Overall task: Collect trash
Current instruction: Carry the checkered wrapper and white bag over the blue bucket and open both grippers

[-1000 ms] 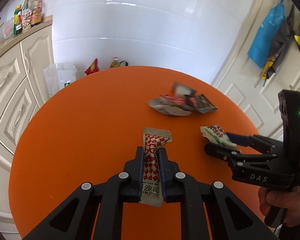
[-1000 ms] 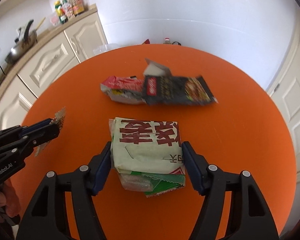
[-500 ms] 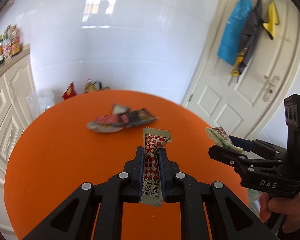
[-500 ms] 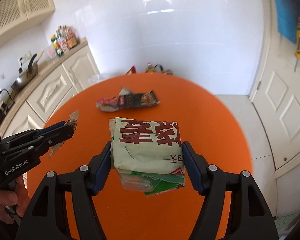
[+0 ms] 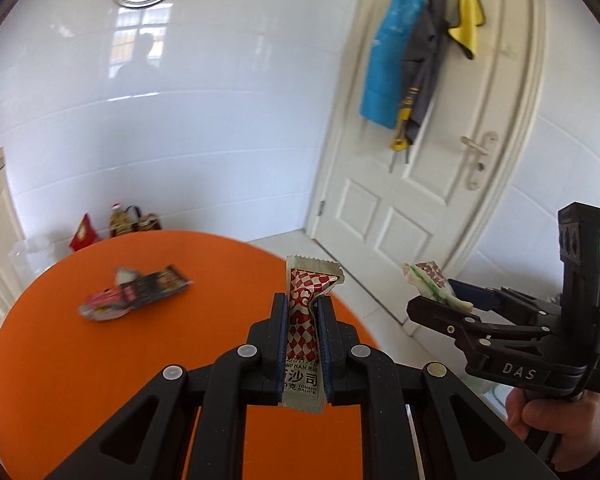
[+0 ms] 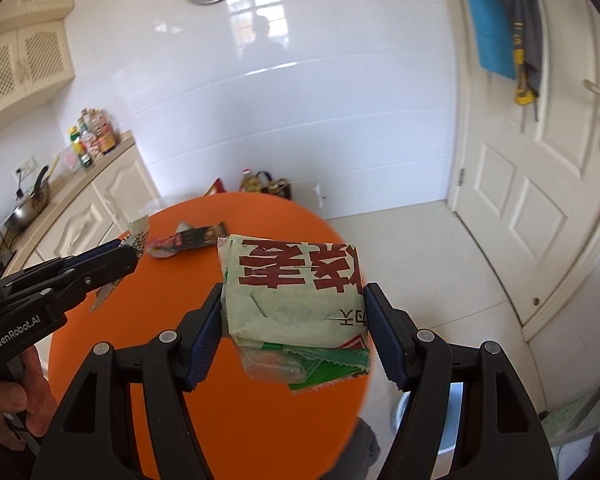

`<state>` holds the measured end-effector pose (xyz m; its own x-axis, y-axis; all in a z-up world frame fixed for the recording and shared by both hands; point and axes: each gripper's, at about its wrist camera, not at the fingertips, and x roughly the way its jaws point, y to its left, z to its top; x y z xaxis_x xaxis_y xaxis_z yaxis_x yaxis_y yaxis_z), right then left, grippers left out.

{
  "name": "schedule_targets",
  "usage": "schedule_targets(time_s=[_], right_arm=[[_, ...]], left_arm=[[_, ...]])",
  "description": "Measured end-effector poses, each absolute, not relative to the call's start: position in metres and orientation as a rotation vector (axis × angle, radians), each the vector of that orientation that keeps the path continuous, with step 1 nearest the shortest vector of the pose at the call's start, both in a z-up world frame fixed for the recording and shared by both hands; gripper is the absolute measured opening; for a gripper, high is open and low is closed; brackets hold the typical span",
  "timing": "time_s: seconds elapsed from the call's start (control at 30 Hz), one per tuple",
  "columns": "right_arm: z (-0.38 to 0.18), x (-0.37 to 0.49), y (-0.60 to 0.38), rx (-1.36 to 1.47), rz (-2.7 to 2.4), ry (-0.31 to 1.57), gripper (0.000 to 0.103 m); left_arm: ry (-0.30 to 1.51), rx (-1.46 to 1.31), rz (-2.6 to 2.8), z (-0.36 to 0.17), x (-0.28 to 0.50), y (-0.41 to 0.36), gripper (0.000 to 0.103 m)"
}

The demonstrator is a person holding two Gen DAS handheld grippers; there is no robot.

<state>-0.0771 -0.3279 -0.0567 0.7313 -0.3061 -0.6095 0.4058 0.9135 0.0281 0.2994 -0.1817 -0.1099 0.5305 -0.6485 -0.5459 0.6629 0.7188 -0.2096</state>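
Note:
My left gripper (image 5: pixel 303 308) is shut on a red-and-white checked sauce sachet (image 5: pixel 304 320), held upright above the orange round table (image 5: pixel 100 360). My right gripper (image 6: pixel 294 304) is shut on a folded pale green packet with red characters (image 6: pixel 296 288); a clear and green wrapper hangs from its underside. Each gripper appears in the other's view: the right gripper (image 5: pixel 436 300) at the right with its packet (image 5: pixel 428 280), the left gripper (image 6: pixel 128 256) at the left with its sachet (image 6: pixel 138 236). A pile of crumpled wrappers (image 5: pixel 136 294) lies on the table's far side, and that pile (image 6: pixel 184 240) is in the right wrist view too.
A white door (image 5: pixel 440 160) with hanging blue, grey and yellow cloths stands to the right. Cream cabinets (image 6: pixel 80 208) with bottles and a pan run along the left. Bags and a bottle (image 5: pixel 120 224) sit on the floor by the tiled wall. A pale round rim (image 6: pixel 428 416) shows below the table's right edge.
Both grippers have risen and swung right with their loads still held. The table and wrapper pile have slid left and lower in both views; the door and floor have come into view.

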Motion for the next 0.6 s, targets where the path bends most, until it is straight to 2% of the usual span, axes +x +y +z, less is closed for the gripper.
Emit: schedule_targets(time_s=[0.37,0.6], right_arm=[[-0.045,-0.172,-0.418,0.253,-0.632,0.593,0.068],[-0.082,-0.215,-0.487,0.370,-0.750,0.639,0.068]], left_arm=[[0.676,0.074,-0.989,-0.107,0.282,-0.299,0.010],[0.862,0.113,-1.050,-0.151,0.293,-0.382,0.010]])
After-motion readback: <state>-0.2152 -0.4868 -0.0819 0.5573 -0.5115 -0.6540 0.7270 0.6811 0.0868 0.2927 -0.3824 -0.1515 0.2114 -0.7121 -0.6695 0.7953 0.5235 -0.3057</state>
